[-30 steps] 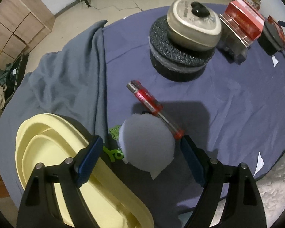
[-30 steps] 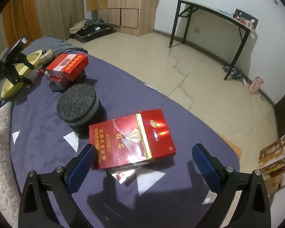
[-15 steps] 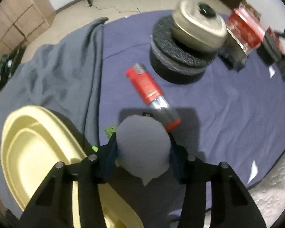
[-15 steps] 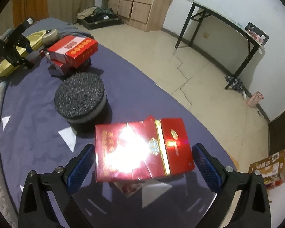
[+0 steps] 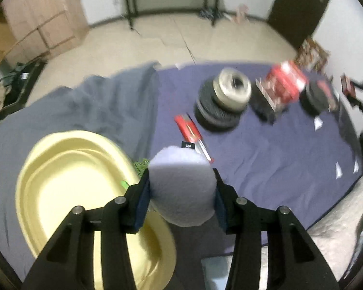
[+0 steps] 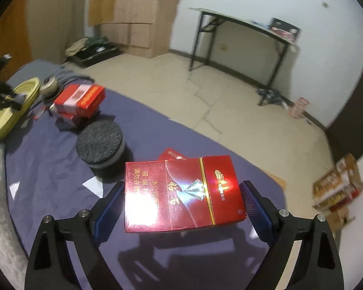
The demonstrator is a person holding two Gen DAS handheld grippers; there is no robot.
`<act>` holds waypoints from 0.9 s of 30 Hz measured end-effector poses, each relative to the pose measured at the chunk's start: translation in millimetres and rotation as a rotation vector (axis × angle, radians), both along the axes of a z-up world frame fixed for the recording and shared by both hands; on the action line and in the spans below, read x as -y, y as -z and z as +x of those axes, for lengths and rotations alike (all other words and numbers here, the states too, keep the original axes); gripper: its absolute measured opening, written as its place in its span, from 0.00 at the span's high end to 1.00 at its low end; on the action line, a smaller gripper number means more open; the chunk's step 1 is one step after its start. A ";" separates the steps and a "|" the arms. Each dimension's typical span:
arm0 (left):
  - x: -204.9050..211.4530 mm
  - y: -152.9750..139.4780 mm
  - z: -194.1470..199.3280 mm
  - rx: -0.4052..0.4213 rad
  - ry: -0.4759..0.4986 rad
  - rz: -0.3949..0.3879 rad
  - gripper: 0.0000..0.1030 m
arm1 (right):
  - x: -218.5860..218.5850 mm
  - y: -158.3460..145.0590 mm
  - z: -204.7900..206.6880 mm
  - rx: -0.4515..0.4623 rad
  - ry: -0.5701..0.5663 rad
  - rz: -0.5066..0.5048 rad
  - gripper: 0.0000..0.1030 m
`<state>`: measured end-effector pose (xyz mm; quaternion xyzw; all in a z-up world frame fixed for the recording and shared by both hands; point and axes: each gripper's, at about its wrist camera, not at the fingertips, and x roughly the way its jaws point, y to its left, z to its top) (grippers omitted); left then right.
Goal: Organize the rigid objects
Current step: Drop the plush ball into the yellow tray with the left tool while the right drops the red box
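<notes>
1. Slip risk: left tool point(image 5: 181, 188) clamps the pale round pad point(image 5: 181, 186), beside the yellow tray point(image 5: 60, 181) at 9 o'clock; its curved sides could squirt free.
2. Right tool point(image 6: 181, 205) brackets the red carton point(image 6: 181, 193); grip uncertain, so lifting might drop it.

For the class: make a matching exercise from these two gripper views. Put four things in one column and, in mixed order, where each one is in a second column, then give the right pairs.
Things
1. pale grey disc
2. red cigarette pack
3. metal tin
4. yellow tray

Places
A. on top of a black foam puck
B. between the fingers of the right gripper
C. on the cloth, left of the left gripper
D. clamped in the left gripper

Pairs: 1-D, 2-B, 3-A, 4-C
</notes>
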<state>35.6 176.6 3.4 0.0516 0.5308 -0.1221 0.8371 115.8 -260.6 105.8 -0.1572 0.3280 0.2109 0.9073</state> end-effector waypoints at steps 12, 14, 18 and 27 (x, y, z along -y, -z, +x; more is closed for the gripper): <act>-117.7 -119.7 -50.1 0.174 -0.193 -0.031 0.53 | -98.6 -125.5 -92.2 0.139 0.010 0.085 0.10; -143.2 -127.2 -54.5 0.190 -0.236 -0.023 0.53 | -128.9 -141.1 -106.2 0.158 -0.032 0.116 0.10; -186.0 -107.4 -52.9 0.151 -0.320 0.008 0.53 | -225.0 -156.7 -134.5 0.165 -0.172 0.175 0.10; -211.6 49.5 1.4 -0.026 -0.362 -0.058 0.53 | -499.3 -15.8 -161.0 -0.077 -0.439 0.038 0.11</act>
